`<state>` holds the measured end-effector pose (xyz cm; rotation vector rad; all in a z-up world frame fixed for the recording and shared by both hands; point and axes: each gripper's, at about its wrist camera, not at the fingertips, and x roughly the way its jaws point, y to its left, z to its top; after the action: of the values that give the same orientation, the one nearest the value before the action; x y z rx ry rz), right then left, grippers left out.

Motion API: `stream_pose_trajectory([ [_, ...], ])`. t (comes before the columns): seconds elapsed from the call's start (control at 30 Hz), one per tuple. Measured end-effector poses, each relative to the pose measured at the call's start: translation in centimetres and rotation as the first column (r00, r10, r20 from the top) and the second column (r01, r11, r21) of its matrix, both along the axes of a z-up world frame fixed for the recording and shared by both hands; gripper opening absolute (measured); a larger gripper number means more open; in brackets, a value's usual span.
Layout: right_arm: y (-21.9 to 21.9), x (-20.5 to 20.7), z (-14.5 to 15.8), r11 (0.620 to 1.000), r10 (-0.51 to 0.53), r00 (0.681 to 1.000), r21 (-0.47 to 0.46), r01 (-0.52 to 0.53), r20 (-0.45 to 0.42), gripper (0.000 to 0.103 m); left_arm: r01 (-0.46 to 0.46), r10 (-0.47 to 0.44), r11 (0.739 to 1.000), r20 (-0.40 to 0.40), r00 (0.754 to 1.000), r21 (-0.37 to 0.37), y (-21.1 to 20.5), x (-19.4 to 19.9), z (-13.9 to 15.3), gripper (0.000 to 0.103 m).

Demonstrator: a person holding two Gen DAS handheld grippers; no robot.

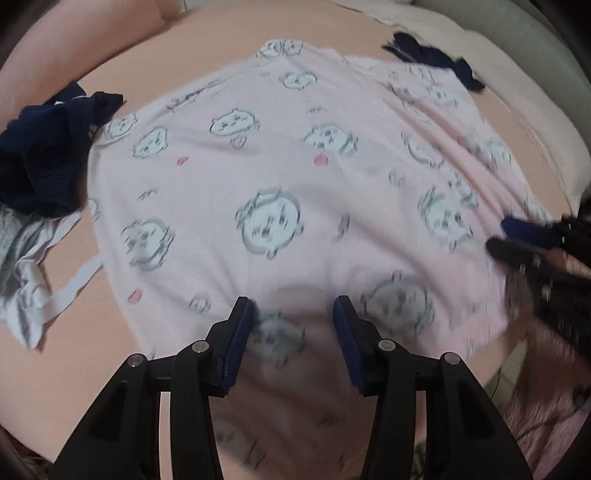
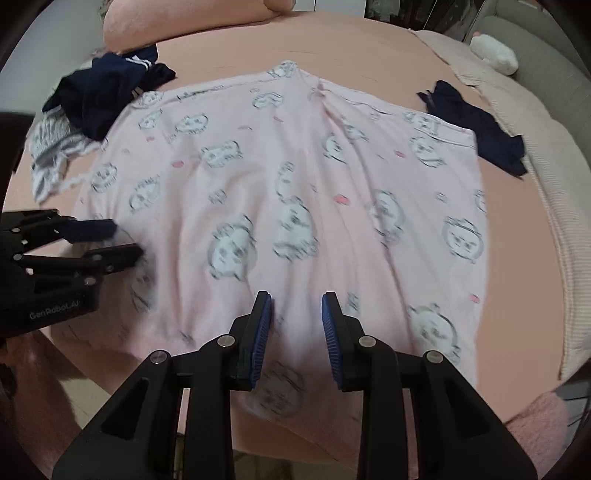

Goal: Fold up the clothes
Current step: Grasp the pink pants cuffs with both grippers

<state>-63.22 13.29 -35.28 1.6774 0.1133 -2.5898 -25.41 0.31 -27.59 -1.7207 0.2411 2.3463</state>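
Observation:
A pale pink shirt (image 1: 288, 177) printed with white cartoon faces lies spread flat on the peach bed sheet; it fills the right wrist view too (image 2: 295, 206). My left gripper (image 1: 293, 306) is open, its blue pads above the shirt's near hem. My right gripper (image 2: 296, 301) is open over the near hem further right. Each gripper shows in the other's view: the right one (image 1: 496, 236) at the shirt's right edge, the left one (image 2: 127, 240) at its left edge. Neither holds cloth.
A dark navy garment (image 1: 48, 155) and a white-grey one (image 1: 26, 273) lie left of the shirt. Another navy piece (image 2: 476, 127) lies at the far right. A pink pillow (image 2: 177, 22) and a white plush toy (image 2: 493, 53) sit at the back. The bed edge (image 2: 554, 236) runs along the right.

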Motion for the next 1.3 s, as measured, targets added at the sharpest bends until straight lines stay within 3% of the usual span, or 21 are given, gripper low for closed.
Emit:
stream_pose_trajectory([
  [0.17, 2.1, 0.7, -0.9, 0.988, 0.002, 1.000, -0.154, -0.002, -0.003, 0.028, -0.052, 0.053, 0.997, 0.007, 0.999, -0.061, -1.2, 3.1, -0.4, 0.048],
  [0.3, 4.9, 1.9, 0.6, 0.961, -0.091, 0.995, -0.266, 0.077, -0.039, 0.028, -0.105, 0.106, 0.994, -0.029, 0.994, 0.035, -2.2, 4.1, 0.7, 0.045],
  [0.43, 5.5, 2.7, 1.6, 0.964, -0.125, 0.990, -0.244, 0.106, -0.062, 0.028, -0.149, 0.158, 0.980, -0.058, 0.986, 0.134, -2.6, 4.2, 1.3, 0.045],
  [0.5, 5.8, 3.1, 2.1, 0.965, -0.140, 0.987, -0.232, 0.120, -0.073, 0.028, -0.164, 0.166, 0.984, -0.029, 0.986, 0.074, -2.6, 4.8, -0.8, 0.045],
  [0.57, 5.8, 3.3, 1.4, 0.976, -0.151, 0.987, -0.163, 0.142, -0.046, 0.028, -0.161, 0.161, 0.987, -0.008, 0.987, 0.025, -5.0, 6.7, -0.6, 0.045],
  [0.67, 7.5, 3.4, 1.0, 0.967, -0.198, 0.980, -0.165, 0.193, -0.013, 0.028, -0.181, 0.180, 0.982, 0.018, 0.983, 0.054, -5.9, 7.8, -0.5, 0.046],
  [0.77, 9.4, 4.7, 2.1, 0.950, -0.244, 0.969, -0.209, 0.232, -0.029, 0.028, -0.191, 0.195, 0.975, -0.025, 0.980, 0.115, -6.1, 8.6, 0.5, 0.043],
  [0.87, 8.9, 6.4, 3.8, 0.959, -0.164, 0.983, -0.248, 0.139, -0.083, 0.030, -0.158, 0.175, 0.972, -0.089, 0.980, 0.176, -5.6, 8.9, 1.7, 0.043],
  [1.0, 5.6, 8.3, 4.0, 0.976, 0.001, 0.995, -0.216, -0.023, -0.103, 0.030, -0.046, 0.070, 0.982, -0.128, 0.989, 0.181, -3.6, 9.0, 3.2, 0.044],
  [1.1, 2.8, 8.4, 3.4, 0.985, 0.095, 0.991, -0.135, -0.108, -0.098, 0.030, 0.042, -0.028, 0.993, -0.121, 0.992, 0.112, -1.6, 10.2, 3.5, 0.044],
  [1.2, 1.3, 7.1, 1.8, 0.988, 0.143, 0.987, -0.054, -0.147, -0.068, 0.030, 0.108, -0.107, 0.994, -0.087, 0.990, 0.012, 0.6, 10.6, 1.9, 0.044],
  [1.27, 0.6, 6.5, 0.3, 0.987, 0.157, 0.987, 0.026, -0.156, -0.034, 0.029, 0.125, -0.128, 0.991, -0.095, 0.987, -0.037, 1.5, 10.9, 1.2, 0.043],
  [1.3, 0.7, 6.3, -0.1, 0.988, 0.152, 0.988, 0.040, -0.151, -0.030, 0.024, 0.122, -0.126, 0.992, -0.104, 0.987, -0.041, 1.8, 10.9, 1.2, 0.041],
])
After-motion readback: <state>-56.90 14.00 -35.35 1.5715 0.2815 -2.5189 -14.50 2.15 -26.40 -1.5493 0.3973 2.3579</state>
